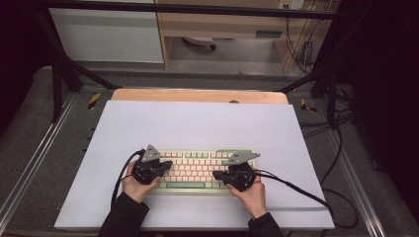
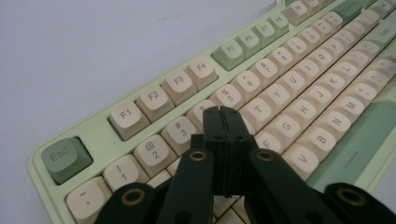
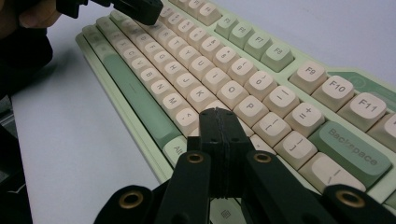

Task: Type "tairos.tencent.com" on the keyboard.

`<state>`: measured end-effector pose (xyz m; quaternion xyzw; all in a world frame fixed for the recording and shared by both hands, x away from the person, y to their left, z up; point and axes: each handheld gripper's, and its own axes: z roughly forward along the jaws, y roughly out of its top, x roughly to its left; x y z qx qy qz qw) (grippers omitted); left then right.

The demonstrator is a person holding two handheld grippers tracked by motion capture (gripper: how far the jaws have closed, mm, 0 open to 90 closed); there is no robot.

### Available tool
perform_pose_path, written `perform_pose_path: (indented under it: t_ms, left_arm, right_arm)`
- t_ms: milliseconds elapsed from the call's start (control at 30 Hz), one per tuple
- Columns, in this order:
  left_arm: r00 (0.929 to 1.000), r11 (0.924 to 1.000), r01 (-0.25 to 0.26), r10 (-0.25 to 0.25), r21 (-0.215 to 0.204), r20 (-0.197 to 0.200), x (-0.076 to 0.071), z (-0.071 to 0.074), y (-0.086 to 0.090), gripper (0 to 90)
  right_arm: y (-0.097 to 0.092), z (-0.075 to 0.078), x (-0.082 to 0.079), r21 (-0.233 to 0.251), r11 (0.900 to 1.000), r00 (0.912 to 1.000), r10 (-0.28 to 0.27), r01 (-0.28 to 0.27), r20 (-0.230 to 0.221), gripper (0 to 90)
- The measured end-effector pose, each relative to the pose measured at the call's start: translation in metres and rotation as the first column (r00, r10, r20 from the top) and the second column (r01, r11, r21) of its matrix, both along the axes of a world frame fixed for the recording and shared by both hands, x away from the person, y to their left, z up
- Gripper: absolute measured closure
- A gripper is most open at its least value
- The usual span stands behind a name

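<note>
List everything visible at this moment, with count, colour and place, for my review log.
keyboard: one, pale green with cream keys, near edge of the sheet, under both grippers
sheet: one, white, covering the table
table: one, wooden, far edge showing beyond the sheet
left gripper: one, black, fingers together, above the keyboard's left half
right gripper: one, black, fingers together, above the keyboard's right half
hands: two, each holding a gripper, dark sleeves

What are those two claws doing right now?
Left gripper: shut, empty, over the keyboard.
Right gripper: shut, empty, over the keyboard.
</note>
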<state>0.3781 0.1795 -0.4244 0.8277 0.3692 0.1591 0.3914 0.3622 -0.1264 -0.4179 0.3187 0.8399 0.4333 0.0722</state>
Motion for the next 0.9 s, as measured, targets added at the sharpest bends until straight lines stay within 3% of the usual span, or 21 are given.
perform_pose_path:
  t_ms: [900]
  left_arm:
    - [0.9999,1.0,0.006,-0.006,0.004,-0.009,0.0009,-0.0045,-0.0012,90.0]
  right_arm:
    - [-0.0004,0.0004,0.0,0.0,1.0,1.0,0.001,-0.001,0.002,90.0]
